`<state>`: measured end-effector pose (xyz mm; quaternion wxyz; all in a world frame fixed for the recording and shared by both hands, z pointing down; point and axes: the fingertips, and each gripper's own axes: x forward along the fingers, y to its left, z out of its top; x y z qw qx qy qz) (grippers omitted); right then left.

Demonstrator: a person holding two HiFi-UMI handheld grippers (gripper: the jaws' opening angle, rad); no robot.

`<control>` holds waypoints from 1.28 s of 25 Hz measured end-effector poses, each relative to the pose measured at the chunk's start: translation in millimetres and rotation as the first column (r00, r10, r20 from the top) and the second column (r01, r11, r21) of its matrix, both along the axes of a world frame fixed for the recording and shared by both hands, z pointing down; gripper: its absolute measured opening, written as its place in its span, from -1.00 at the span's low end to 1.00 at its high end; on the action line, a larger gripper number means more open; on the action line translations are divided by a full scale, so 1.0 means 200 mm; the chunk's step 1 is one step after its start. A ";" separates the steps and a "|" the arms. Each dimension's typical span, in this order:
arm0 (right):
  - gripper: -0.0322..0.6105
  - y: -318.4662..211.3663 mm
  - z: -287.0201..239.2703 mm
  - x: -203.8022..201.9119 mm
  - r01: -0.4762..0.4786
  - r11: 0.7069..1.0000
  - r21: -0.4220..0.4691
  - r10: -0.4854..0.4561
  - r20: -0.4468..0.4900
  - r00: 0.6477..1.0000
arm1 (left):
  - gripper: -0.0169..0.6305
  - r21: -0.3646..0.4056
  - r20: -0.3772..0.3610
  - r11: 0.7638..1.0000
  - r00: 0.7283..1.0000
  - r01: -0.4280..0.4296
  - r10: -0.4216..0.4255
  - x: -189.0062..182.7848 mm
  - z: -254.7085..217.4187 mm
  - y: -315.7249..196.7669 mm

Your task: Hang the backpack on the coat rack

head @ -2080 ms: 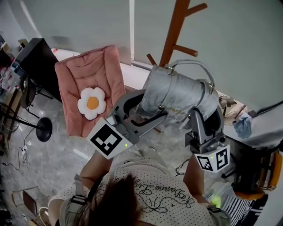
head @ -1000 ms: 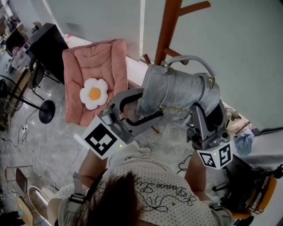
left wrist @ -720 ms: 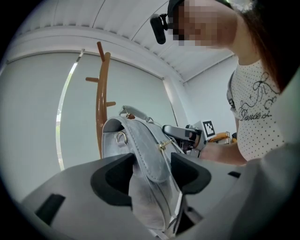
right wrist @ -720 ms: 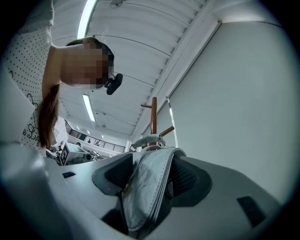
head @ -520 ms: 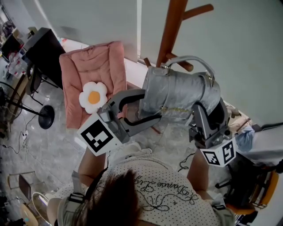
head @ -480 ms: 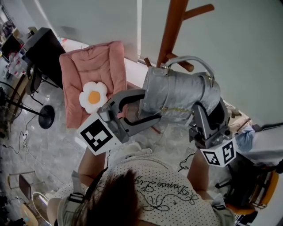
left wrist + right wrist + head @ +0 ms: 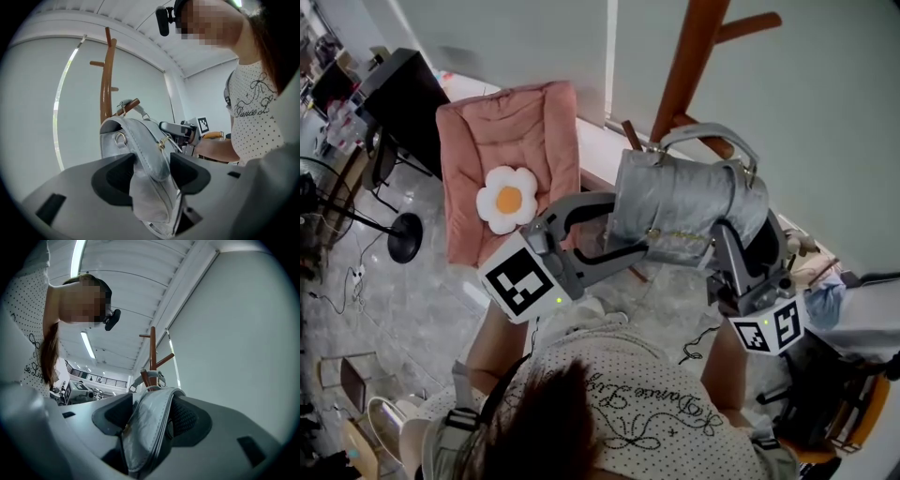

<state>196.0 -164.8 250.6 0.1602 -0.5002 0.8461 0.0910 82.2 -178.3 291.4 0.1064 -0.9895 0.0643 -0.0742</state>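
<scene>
A silver-grey backpack [image 7: 684, 202] hangs in the air between both grippers, right in front of the brown wooden coat rack [image 7: 694, 56]. My left gripper [image 7: 630, 225] is shut on its left side, and the fabric fills the gap between the jaws [image 7: 151, 173]. On the right side my right gripper [image 7: 745, 234] is shut on a folded edge [image 7: 150, 416]. The backpack's top handle loop [image 7: 712, 136] lies across a lower peg [image 7: 689, 125] of the rack. In the right gripper view that peg [image 7: 144, 378] shows inside the loop.
A pink cushioned chair [image 7: 534, 131] with a flower pillow [image 7: 508, 199] stands left of the rack. A black desk [image 7: 394, 94] and a floor fan base [image 7: 403, 248] are further left. The pale wall and blind are close behind the rack. Clutter sits at the lower right.
Both grippers have carried the backpack closer to the rack and slightly down. The handle loop, earlier beside the post, now lies over the lower peg. Both grips are unchanged.
</scene>
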 end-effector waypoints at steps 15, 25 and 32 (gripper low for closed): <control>-0.09 -0.07 0.04 0.01 0.017 0.999 -0.031 -0.015 0.038 0.999 | -0.19 -0.016 -0.005 1.000 1.000 0.015 -0.015 -0.01 0.02 -0.02; -0.09 -0.15 0.07 0.00 0.012 0.997 -0.073 -0.009 0.036 0.999 | -0.19 -0.066 -0.019 0.994 0.996 0.091 -0.092 -0.02 0.04 -0.08; -0.07 -0.17 0.09 0.01 0.006 0.996 -0.089 -0.004 0.024 1.000 | -0.28 -0.137 -0.065 0.984 0.990 0.113 -0.123 -0.01 0.04 -0.09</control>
